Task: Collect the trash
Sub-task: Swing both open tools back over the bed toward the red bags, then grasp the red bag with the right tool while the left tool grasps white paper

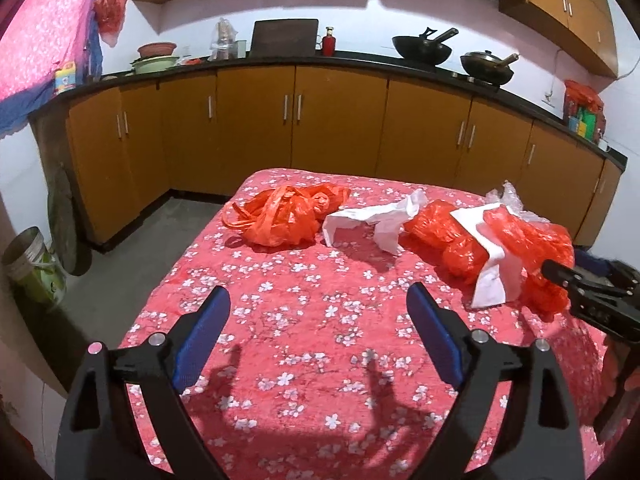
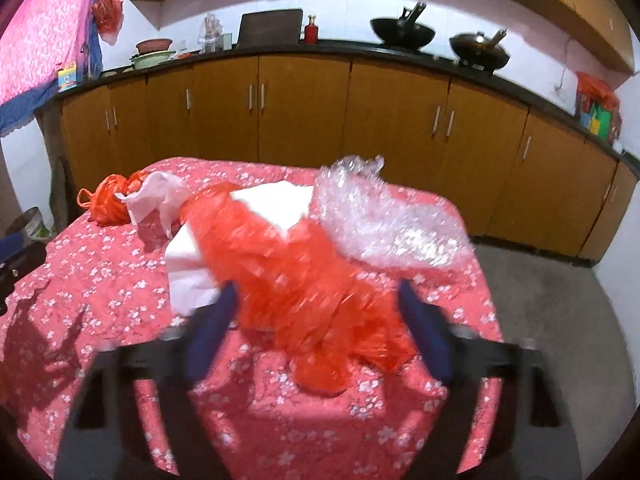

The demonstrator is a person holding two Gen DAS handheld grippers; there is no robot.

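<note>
Trash lying on a red floral tablecloth (image 1: pixel 304 320) in a kitchen.
Left gripper (image 1: pixel 319 304) is hovering spread over bare cloth; right gripper (image 2: pixel 316 304) is gaping around an orange plastic bag (image 2: pixel 304 280), beside white paper (image 2: pixel 188 272) and bubble wrap (image 2: pixel 384 216), wooden cabinets (image 1: pixel 336 120) standing behind.

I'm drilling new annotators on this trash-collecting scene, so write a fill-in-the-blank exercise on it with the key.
1. The right gripper, jaws open, reaches around the crumpled ____ plastic bag.
2. The left gripper hovers with its jaws ____ over the red floral tablecloth.
3. The crumpled clear bubble wrap lies on the table's ____ side, seen from the right wrist.
4. Two black ____ sit on the dark countertop.

Missing words: red; open; right; woks
</note>
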